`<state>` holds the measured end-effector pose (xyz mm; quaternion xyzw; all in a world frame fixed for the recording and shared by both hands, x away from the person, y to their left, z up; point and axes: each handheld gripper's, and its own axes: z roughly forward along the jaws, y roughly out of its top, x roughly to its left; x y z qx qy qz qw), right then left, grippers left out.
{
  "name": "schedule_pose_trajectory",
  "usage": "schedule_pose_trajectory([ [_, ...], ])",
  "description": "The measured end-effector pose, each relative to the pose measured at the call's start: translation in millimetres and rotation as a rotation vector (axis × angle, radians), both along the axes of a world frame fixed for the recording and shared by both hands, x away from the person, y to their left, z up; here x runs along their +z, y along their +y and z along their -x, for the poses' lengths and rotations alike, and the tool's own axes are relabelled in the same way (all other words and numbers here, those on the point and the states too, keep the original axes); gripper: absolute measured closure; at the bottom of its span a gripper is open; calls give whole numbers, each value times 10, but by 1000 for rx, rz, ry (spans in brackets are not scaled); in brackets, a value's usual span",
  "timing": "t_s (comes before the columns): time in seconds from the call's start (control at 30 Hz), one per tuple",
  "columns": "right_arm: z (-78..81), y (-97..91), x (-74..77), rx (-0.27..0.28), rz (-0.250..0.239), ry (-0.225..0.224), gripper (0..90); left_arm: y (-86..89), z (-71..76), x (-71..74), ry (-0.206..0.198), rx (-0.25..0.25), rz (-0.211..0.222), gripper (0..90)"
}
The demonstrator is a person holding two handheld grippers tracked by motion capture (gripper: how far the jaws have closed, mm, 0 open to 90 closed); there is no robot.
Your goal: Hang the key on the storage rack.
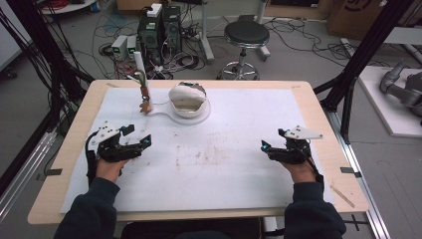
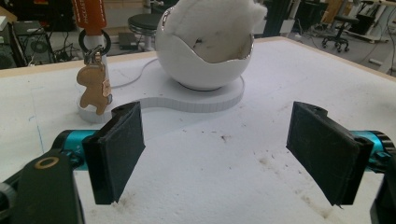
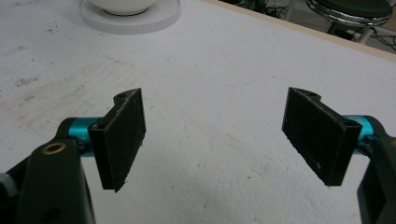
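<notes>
Two grippers held low over the white foam mat [image 1: 224,164], left gripper [image 2: 215,149] spread wide and empty, cracked white ball [image 2: 205,51] and keyring post [image 2: 91,28] seen just ahead, right gripper [image 3: 212,135] likewise spread, nothing pinched.

— What's ahead of the left gripper [image 2: 215,156]?
— Jaws wide apart over the white surface [image 2: 224,186]. At twelve o'clock a white egg-shaped bowl [image 2: 203,60]; at ten, a brown animal keychain [image 2: 95,88] hanging.

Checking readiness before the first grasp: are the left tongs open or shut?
Open. In the left gripper view the left tongs show both black jaws wide apart, with bare white table between them and nothing held.
</notes>
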<state>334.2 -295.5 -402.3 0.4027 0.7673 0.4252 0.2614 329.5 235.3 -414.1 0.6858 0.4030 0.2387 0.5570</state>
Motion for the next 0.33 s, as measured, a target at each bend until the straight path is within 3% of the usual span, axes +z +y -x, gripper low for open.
schedule_pose_trajectory([
  [0.33,-16,-31,-3,0,0,-4,219,1,-7,-6,4,3,0,187],
])
